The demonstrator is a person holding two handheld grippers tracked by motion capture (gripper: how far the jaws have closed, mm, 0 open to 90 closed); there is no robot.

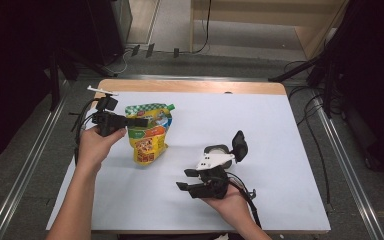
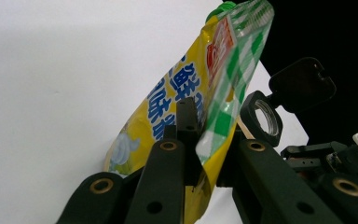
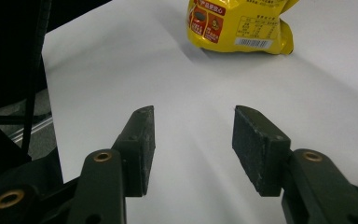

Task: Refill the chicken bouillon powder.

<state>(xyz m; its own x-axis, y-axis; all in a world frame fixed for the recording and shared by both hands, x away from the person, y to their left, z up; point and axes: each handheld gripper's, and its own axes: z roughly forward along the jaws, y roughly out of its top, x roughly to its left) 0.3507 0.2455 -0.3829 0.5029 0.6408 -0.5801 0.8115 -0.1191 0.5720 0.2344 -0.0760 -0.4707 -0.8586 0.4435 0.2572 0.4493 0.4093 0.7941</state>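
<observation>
On table (image 1: 280, 150) | pouch (image 1: 147, 132) edge pinched between left tool (image 1: 139, 122) jaws

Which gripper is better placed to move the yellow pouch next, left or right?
Left, probably. The left gripper is already clamped on the yellow pouch near its checked upper edge. The right gripper is open over bare table, well short of the pouch.
</observation>
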